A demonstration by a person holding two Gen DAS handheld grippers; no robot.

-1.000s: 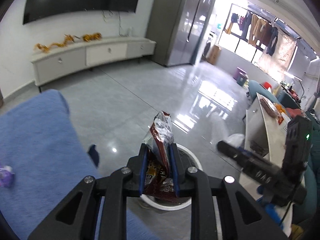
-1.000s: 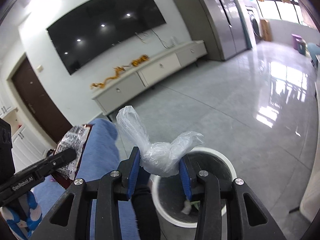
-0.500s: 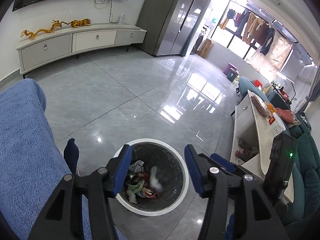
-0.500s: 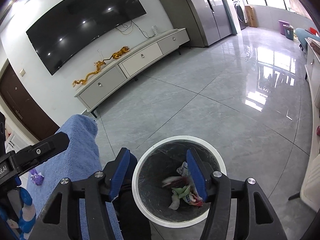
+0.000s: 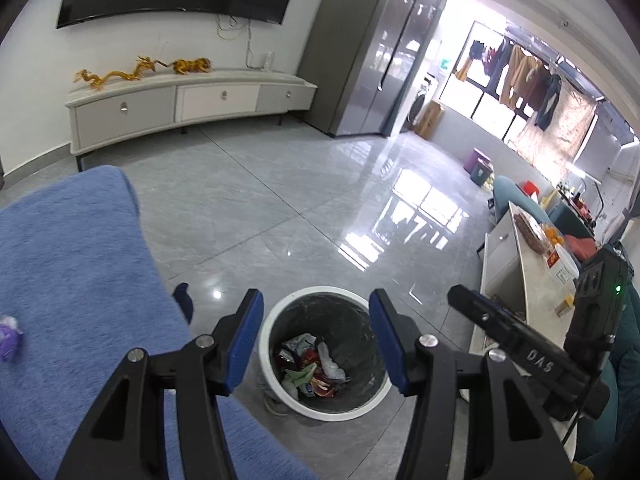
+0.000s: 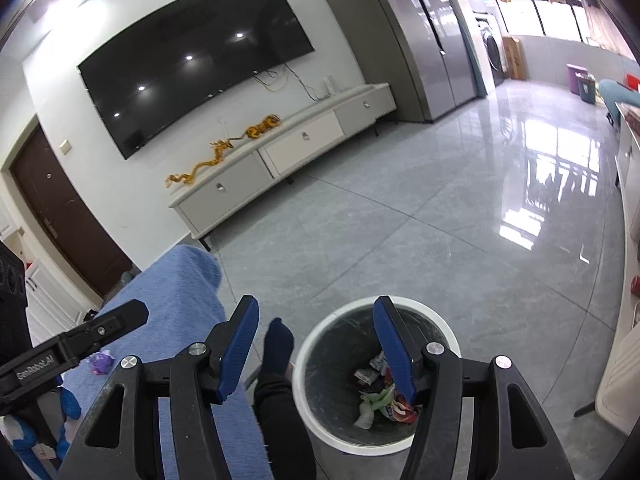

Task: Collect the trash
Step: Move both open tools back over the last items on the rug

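Note:
A round white-rimmed trash bin (image 5: 280, 316) stands on the floor, holding several wrappers and a crumpled plastic bag (image 5: 312, 368). My left gripper (image 5: 316, 332) is open and empty above the bin. My right gripper (image 6: 316, 340) is open and empty above the bin's (image 6: 436, 320) left rim; the trash (image 6: 380, 392) shows inside. A small purple wrapper (image 5: 8, 336) lies on the blue cloth at the left, also in the right wrist view (image 6: 100, 362). The right gripper's body shows in the left wrist view (image 5: 520, 352).
A blue cloth-covered surface (image 5: 68, 280) lies left of the bin. A dark-socked foot and leg (image 6: 278, 360) stands between cloth and bin. A white low table (image 5: 520, 276) with items is on the right. A TV cabinet (image 5: 180, 100) stands against the far wall across grey floor.
Both grippers opened over the bin: the left let go of the snack wrapper, the right of the crumpled plastic bag. Both pieces now lie in the bin.

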